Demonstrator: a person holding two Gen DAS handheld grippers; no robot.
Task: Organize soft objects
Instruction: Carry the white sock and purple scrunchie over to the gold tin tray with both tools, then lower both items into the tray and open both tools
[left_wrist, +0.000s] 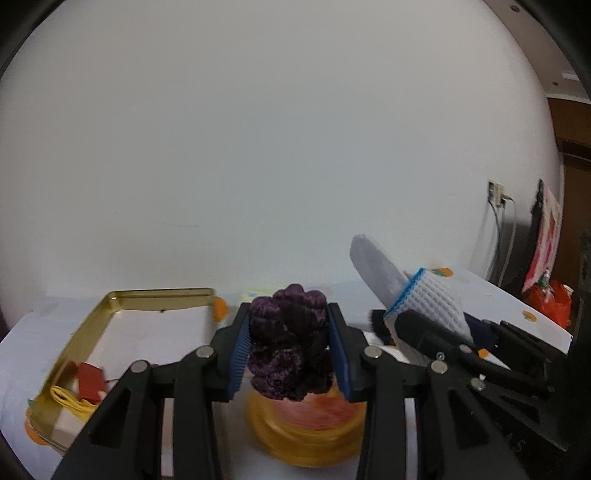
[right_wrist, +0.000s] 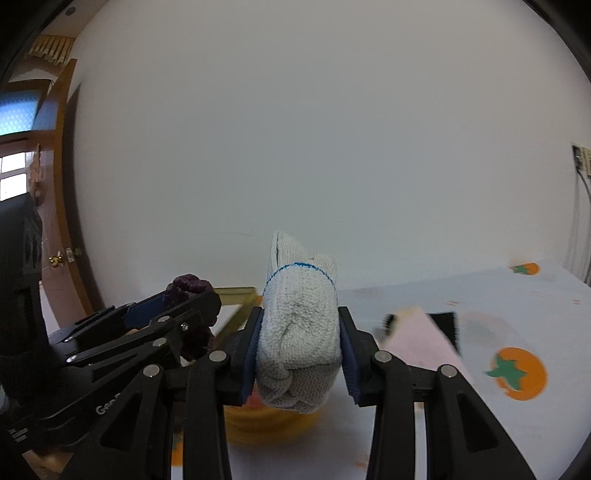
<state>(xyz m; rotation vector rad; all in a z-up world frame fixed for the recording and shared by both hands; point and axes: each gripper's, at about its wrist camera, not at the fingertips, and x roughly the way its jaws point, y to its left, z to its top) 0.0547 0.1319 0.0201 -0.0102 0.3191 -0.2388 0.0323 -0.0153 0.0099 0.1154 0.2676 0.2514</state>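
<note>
The left gripper (left_wrist: 290, 343) is clamped on one dark purple knitted scrunchie (left_wrist: 290, 341), a lumpy bundle with no clear long axis, held above a blurred yellow-and-pink round thing (left_wrist: 306, 424) on the desk (left_wrist: 491, 295); the right gripper (right_wrist: 299, 354) is closed around one rolled white knit glove (right_wrist: 299, 332), its long axis running away from the camera and upward, fingertips pointing up toward the wall, blue-stitched cuff edge across its top; both bundles hang clear of the desk, just beside each other; one gold-rimmed tray (left_wrist: 88, 332) lies to the left, holding one red piece (left_wrist: 89, 380) and one yellow strip (left_wrist: 70, 400).
</note>
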